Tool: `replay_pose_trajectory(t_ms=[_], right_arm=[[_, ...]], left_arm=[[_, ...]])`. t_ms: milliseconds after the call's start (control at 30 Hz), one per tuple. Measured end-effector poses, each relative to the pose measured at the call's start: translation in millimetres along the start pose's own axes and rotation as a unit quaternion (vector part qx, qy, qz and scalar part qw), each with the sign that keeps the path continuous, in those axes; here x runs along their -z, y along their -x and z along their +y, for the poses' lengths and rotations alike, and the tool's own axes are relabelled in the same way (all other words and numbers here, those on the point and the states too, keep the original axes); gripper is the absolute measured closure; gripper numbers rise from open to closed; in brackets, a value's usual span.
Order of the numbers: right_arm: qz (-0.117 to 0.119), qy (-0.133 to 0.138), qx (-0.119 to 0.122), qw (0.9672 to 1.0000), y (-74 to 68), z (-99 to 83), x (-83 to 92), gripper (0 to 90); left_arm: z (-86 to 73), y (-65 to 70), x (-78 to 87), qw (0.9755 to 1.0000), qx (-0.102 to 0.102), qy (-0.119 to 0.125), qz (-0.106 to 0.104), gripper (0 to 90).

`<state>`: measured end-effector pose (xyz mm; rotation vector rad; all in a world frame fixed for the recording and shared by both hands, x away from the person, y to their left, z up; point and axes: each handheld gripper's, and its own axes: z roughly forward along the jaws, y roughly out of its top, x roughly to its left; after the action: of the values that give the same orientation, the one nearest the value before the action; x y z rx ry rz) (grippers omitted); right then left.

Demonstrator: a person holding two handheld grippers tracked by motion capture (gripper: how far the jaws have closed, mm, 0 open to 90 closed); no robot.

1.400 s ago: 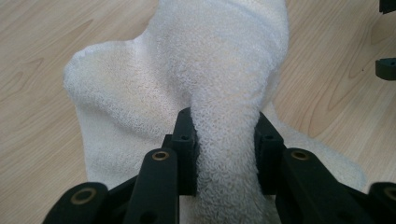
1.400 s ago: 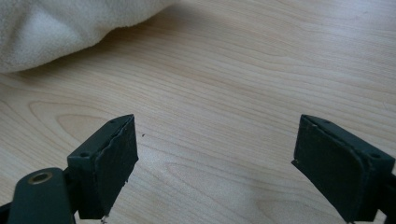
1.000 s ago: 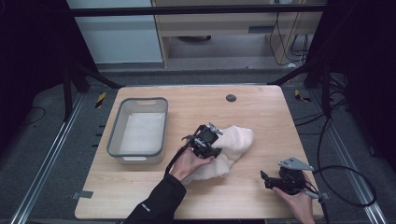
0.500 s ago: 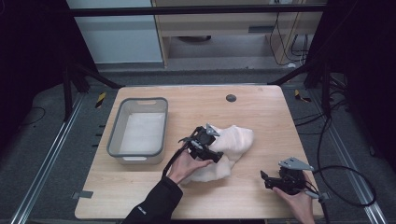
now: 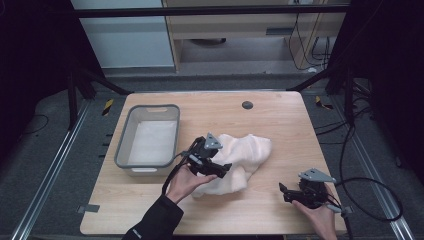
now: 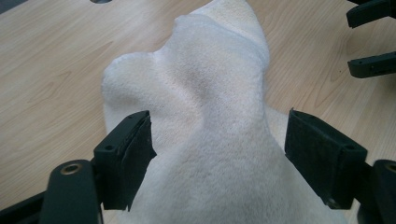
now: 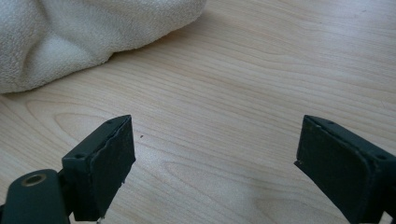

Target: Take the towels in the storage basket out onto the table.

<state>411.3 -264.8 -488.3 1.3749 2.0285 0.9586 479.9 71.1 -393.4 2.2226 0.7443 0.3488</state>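
A cream towel (image 5: 250, 150) lies crumpled on the wooden table (image 5: 280, 125), right of centre. My left gripper (image 5: 224, 170) hovers over the towel's near-left part. Its jaws have just been opening and now stand wide apart. In the left gripper view the towel (image 6: 210, 84) bulges up between the spread jaws of that gripper (image 6: 219, 126), unclamped. My right gripper (image 5: 285, 193) rests low near the table's front right edge, open, pointing left toward the towel. The right gripper view shows bare wood between the jaws of the right gripper (image 7: 217, 130), with the towel (image 7: 93, 28) farther off.
A grey bin (image 5: 125, 145) with a white lining stands at the table's left. A small black round cap (image 5: 247, 105) sits in the tabletop near the far edge. The other hand's jaws (image 6: 369, 39) show at the top right of the left gripper view.
The left gripper's jaws have opened and let go of the towel, and the hand has drawn slightly back and left. The right gripper has stayed put.
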Motion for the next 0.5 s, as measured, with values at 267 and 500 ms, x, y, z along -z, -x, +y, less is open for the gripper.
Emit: replay_pose_trajectory(t_ms=[267, 500], right_arm=[[-0.001, 0.0, 0.0, 1.0, 0.6, -0.1, 0.2, 10.9], [-0.002, -0.001, 0.0, 1.0, 0.9, -0.3, 0.4, 10.7]], left_arm=[[-18.8, -9.4, 25.8, 0.9994, 0.009, 0.022, 0.024, 22.3], [-37.6, -19.4, 47.9, 0.9976, 0.024, 0.044, 0.048, 22.3]])
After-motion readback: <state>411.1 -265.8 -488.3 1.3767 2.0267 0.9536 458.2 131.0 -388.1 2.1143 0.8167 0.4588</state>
